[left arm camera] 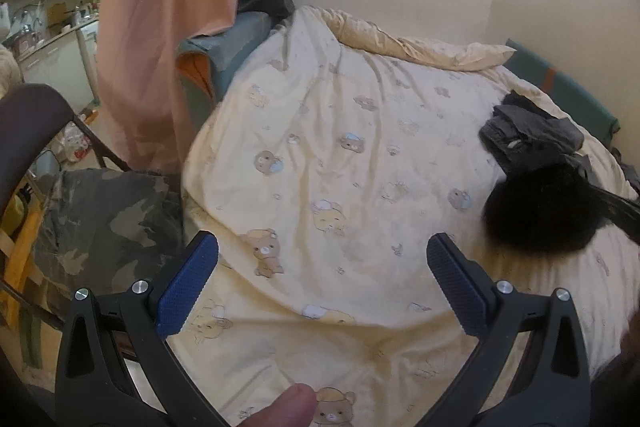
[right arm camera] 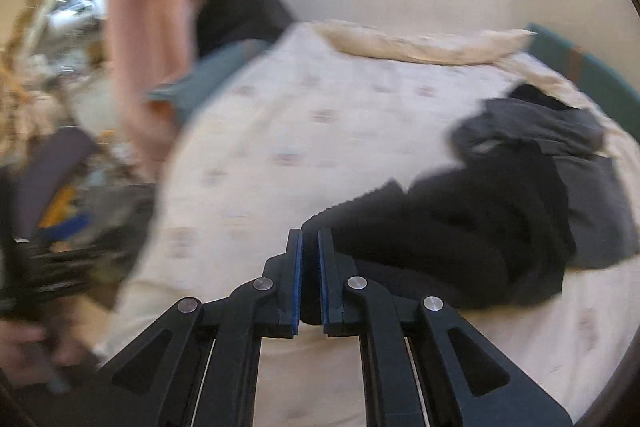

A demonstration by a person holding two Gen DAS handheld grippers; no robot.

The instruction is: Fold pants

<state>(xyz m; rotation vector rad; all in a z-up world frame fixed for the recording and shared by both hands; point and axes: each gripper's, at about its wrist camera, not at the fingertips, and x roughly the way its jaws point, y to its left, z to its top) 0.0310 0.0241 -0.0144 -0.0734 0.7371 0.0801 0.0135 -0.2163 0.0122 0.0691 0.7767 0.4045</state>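
Nearest in the right wrist view, the right tongs (right arm camera: 310, 279) are pressed nearly together, pinching an edge of black fleecy pants (right arm camera: 460, 239); dark cloth shows in the narrow gap between the blue pads. In the left wrist view, the left tongs (left arm camera: 322, 267) are spread wide and empty above a cream bear-print duvet (left arm camera: 320, 131) covering the bed. The black pants lie rumpled toward the right side of the duvet. Just beyond them sits a heap of grey clothes (right arm camera: 560, 147), unfolded. Folding seems barely begun: one edge gripped, no neat fold visible yet.
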